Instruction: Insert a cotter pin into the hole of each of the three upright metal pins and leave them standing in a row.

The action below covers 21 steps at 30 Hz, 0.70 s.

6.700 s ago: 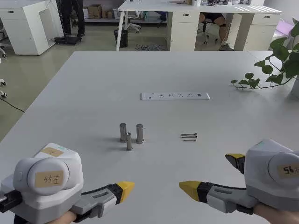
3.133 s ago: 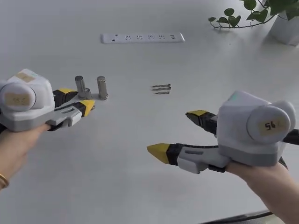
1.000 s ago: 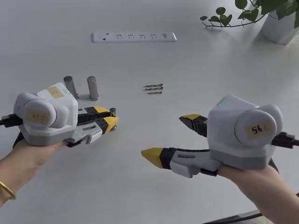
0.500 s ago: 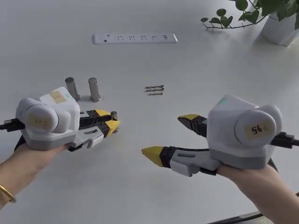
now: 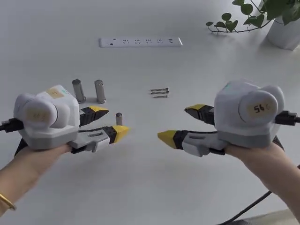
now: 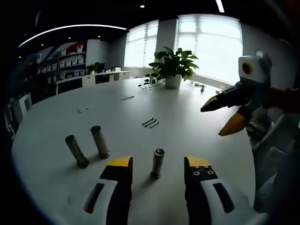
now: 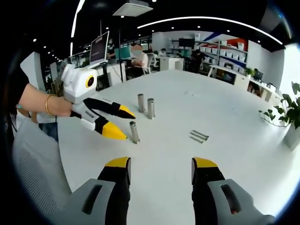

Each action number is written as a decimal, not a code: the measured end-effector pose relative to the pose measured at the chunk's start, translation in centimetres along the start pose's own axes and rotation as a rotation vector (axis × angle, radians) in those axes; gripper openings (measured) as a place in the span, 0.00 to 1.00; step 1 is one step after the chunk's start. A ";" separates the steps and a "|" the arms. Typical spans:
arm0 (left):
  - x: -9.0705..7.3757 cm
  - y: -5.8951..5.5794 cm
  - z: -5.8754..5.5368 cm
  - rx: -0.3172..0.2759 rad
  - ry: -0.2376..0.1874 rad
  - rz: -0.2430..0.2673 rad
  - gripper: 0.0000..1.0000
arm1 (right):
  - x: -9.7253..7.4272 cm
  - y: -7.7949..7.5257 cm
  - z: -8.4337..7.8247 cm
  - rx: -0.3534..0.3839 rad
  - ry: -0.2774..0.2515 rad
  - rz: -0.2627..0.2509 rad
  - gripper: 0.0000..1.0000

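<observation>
The table (image 5: 154, 187) carries three upright metal pins (image 5: 99, 91), three cotter pins (image 5: 159, 92), a power strip (image 5: 140, 42) and a potted plant (image 5: 284, 33).

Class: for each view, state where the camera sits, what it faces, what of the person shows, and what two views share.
Head view: on the headset, looking down at the workbench; left hand and right hand show.
Left gripper view: on the left gripper, along its fingers toward the nearest metal pin.
Right gripper view: on the right gripper, facing the left gripper; left hand shows.
Shared: both gripper views show the cotter pins.
</observation>
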<state>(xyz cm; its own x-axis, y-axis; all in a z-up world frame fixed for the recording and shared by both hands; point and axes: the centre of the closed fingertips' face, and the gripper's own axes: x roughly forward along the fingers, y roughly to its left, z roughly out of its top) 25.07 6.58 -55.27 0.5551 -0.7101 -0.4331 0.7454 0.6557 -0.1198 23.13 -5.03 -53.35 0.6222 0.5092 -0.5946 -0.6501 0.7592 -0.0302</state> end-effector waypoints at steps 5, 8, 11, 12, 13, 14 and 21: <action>-1.0 0.7 -0.2 -0.101 -0.003 0.064 0.47 | 1.3 -2.5 -0.1 -0.158 0.078 -0.029 0.37; -1.7 1.1 0.0 -0.083 -0.017 0.108 0.49 | 2.1 -3.3 0.3 -0.145 0.088 -0.010 0.33; -2.4 1.0 0.2 -0.043 -0.019 0.134 0.50 | 3.2 -4.4 0.7 -0.164 0.111 0.002 0.29; -2.5 0.9 0.3 -0.048 -0.021 0.132 0.51 | 3.4 -4.7 0.8 -0.169 0.119 0.006 0.28; -2.6 0.7 0.5 -0.077 -0.039 0.130 0.52 | 3.9 -5.1 0.9 -0.172 0.128 0.014 0.26; -2.6 0.7 0.4 -0.087 -0.039 0.137 0.54 | 4.2 -5.3 0.9 -0.176 0.136 0.021 0.25; -3.4 1.1 0.8 -0.148 -0.085 0.176 0.62 | 7.6 -7.4 0.3 -0.256 0.188 0.046 0.18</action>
<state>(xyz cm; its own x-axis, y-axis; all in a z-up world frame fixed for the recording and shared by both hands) 24.29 9.49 -53.18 0.7052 -0.5965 -0.3833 0.5760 0.7972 -0.1810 32.76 -6.66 -57.37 0.5134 0.4391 -0.7372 -0.7793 0.5982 -0.1864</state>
